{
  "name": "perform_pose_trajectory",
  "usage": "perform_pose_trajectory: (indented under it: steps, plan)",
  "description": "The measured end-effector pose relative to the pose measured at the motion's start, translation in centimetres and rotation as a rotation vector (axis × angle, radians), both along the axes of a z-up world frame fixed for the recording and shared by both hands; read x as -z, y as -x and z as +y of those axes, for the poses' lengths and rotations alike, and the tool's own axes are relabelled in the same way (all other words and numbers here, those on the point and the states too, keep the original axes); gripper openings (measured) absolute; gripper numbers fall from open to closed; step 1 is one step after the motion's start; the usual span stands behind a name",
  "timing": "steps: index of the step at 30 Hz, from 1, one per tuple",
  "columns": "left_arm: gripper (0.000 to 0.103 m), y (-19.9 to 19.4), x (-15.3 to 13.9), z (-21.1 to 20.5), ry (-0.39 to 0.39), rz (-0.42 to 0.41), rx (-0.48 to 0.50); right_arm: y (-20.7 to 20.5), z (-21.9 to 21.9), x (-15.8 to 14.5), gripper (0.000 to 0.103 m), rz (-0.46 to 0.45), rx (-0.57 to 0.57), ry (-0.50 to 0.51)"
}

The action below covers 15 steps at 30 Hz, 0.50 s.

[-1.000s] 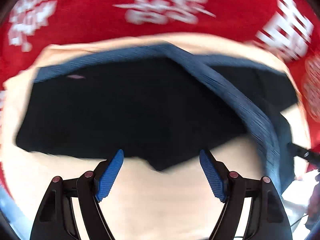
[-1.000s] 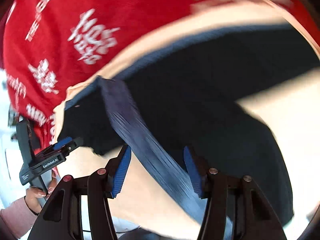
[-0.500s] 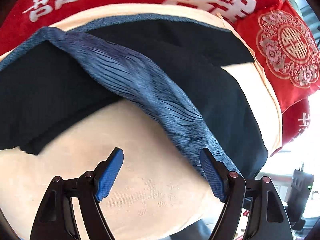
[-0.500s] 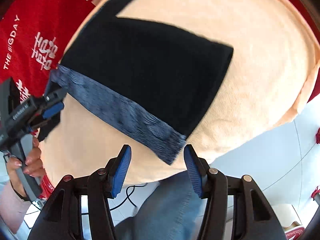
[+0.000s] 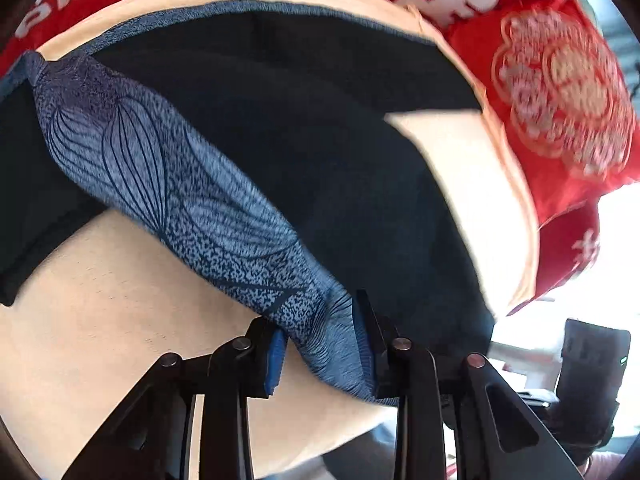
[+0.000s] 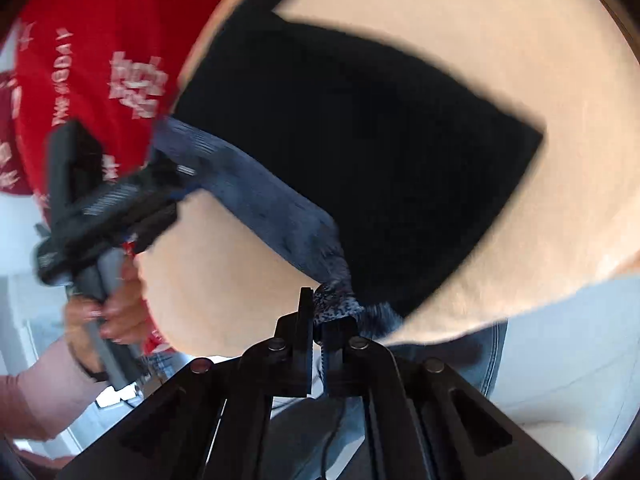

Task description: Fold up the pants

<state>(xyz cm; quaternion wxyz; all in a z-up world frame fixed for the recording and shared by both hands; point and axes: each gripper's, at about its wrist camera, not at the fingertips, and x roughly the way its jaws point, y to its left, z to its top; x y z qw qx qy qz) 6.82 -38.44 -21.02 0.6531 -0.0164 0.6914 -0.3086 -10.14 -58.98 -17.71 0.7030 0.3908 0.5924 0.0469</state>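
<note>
Dark pants (image 5: 320, 120) with a blue patterned waistband (image 5: 180, 184) lie on a cream cloth surface (image 5: 100, 300). In the left wrist view my left gripper (image 5: 320, 332) has the waistband between its blue pads, jaws closing and pressing on the fabric. In the right wrist view my right gripper (image 6: 320, 312) is closing on the near end of the waistband (image 6: 272, 208), which bunches between its jaws. The dark pants (image 6: 380, 160) spread out behind. My left gripper (image 6: 176, 184), held by a hand (image 6: 116, 304), grips the other end of the band.
Red cloth with white lettering (image 6: 80, 60) lies beyond the cream surface (image 6: 520, 40). A red cushion with a round ornament (image 5: 560, 100) sits at the right. Blue jeans of the person (image 6: 460, 360) show below the surface's near edge.
Both grippers moved in to the waistband and went from open to shut on it, the left on one end and the right on the other.
</note>
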Motion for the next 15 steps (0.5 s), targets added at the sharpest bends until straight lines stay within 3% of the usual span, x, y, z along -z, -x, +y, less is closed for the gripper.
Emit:
perform_pose_trajectory:
  steps: [8, 12, 14, 15]
  plan:
    - [0.033, -5.6, -5.3, -4.0, 0.052, -0.107, -0.102, -10.4, -8.3, -8.7, 0.003, -0.199, -0.031, 0.04]
    - [0.033, -10.3, -7.0, -6.3, 0.048, -0.222, -0.145, -17.3, -12.6, -10.7, 0.003, -0.245, -0.061, 0.121]
    - [0.034, -12.8, -7.5, -7.3, 0.008, -0.281, -0.161, -20.6, -15.1, -10.7, 0.003, -0.245, -0.07, 0.156]
    - [0.047, -13.7, -7.6, -7.5, -0.013, -0.294, -0.167, -21.8, -16.0, -10.5, 0.003, -0.243, -0.076, 0.165]
